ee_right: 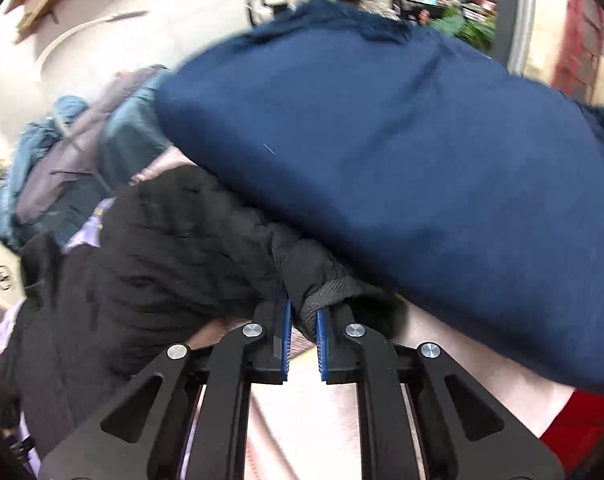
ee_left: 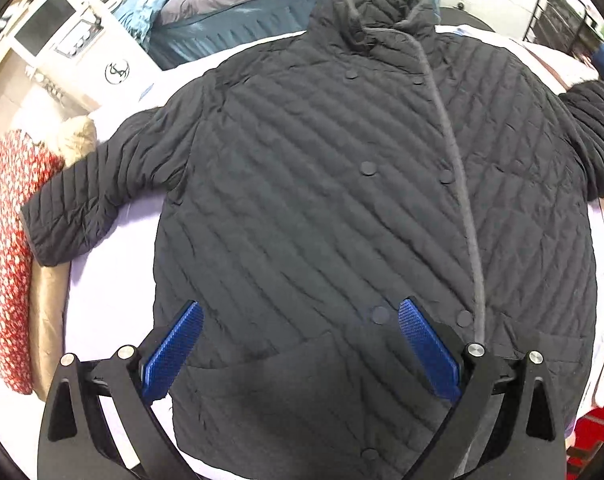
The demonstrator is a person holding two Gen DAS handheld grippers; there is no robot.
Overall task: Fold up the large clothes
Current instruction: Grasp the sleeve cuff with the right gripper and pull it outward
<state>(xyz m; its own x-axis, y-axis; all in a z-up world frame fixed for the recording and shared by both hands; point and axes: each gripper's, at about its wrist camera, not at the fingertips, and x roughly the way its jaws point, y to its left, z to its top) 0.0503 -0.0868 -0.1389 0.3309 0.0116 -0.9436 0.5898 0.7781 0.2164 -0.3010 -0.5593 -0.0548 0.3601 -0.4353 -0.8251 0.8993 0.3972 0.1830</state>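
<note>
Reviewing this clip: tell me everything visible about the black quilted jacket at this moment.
The black quilted puffer jacket lies front-up and spread flat on a pale sheet, collar away from the camera. It has diagonal stitching, a stand collar, round snap buttons and a grey placket edge, fastened shut. One sleeve lies angled toward a red floral fabric. The left gripper hovers open over the hem. The right gripper is shut on the other sleeve's cuff, beside a navy blue cloth.
</note>
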